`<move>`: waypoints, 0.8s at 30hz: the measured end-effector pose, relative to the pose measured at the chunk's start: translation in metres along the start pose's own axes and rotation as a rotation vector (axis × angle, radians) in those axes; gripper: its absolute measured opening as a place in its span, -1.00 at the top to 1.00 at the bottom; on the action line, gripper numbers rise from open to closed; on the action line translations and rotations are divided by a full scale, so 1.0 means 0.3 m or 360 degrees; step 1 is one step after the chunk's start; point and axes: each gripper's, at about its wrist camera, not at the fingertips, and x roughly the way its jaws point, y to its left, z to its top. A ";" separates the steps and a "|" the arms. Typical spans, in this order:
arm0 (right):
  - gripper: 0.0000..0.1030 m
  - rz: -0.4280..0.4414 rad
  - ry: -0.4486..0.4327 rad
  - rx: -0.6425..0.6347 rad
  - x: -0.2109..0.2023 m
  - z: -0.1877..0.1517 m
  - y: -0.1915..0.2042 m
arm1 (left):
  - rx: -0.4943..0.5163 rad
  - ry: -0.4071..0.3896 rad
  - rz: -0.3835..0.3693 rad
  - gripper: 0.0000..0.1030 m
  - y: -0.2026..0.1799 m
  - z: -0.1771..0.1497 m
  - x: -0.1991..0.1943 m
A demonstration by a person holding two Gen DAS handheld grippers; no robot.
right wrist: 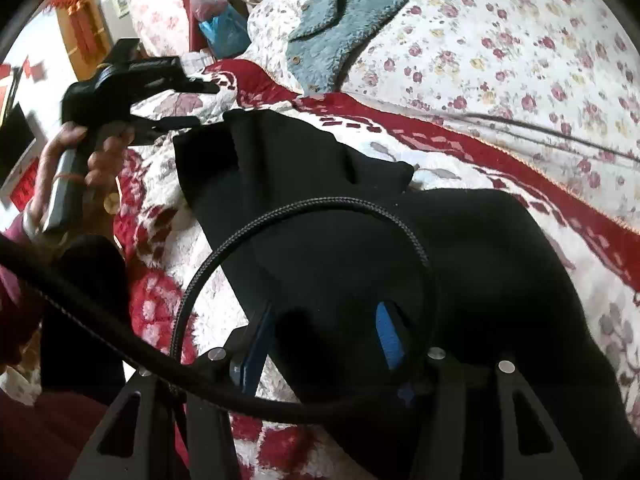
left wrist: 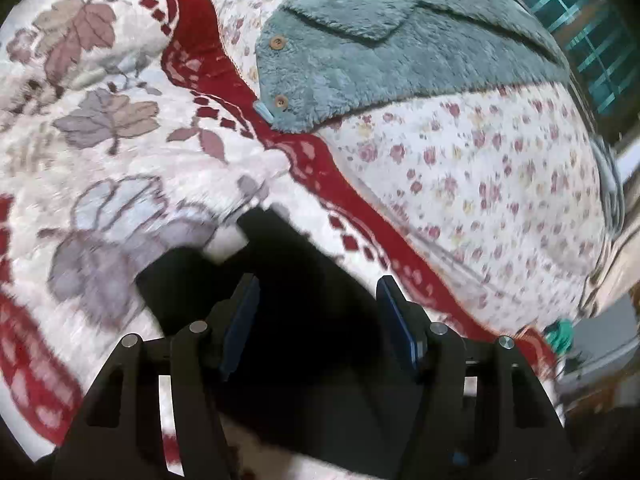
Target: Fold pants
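Your black pants point(right wrist: 320, 240) lie on the bed, on the white-and-red leaf blanket point(left wrist: 100, 128), bunched rather than flat. Their long axis runs from the corner nearest your right claw point(right wrist: 324, 344) up and leftward toward your left claw point(left wrist: 316, 320).

In the right wrist view the right claw has dark cloth filling the gap between its blue pads point(right wrist: 386, 336); it looks like a grip on the pants, though the black fabric hides the contact itself. The braided cable point(right wrist: 304, 204) loops over the cloth just ahead of that claw, so mind it when you pull.

Your left claw stands open, pads apart. Black cloth sits under and between them in the left wrist view, but nothing is pinched. In the right wrist view that claw hangs above the far end of the pants, with your hand point(right wrist: 80, 160) on its handle.

The right hand is the one engaged; the left needs to come down onto the far end.

Room lies toward the floral quilt point(left wrist: 480, 184). The grey fleece garment point(left wrist: 400, 52) rests farther back, well apart.
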 end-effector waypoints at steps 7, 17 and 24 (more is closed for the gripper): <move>0.02 0.0046 -0.0012 0.0048 -0.011 0.004 -0.017 | -0.0265 0.0143 0.0064 -0.18 0.087 0.062 0.137; 0.58 -0.0144 -0.0113 -0.0234 0.013 -0.024 0.010 | -0.0027 0.0118 0.0081 0.57 -0.019 0.061 0.242; 0.87 0.0032 -0.0271 -0.0035 -0.107 0.003 -0.040 | 0.0101 -0.0007 -0.0020 0.77 -0.061 0.055 0.055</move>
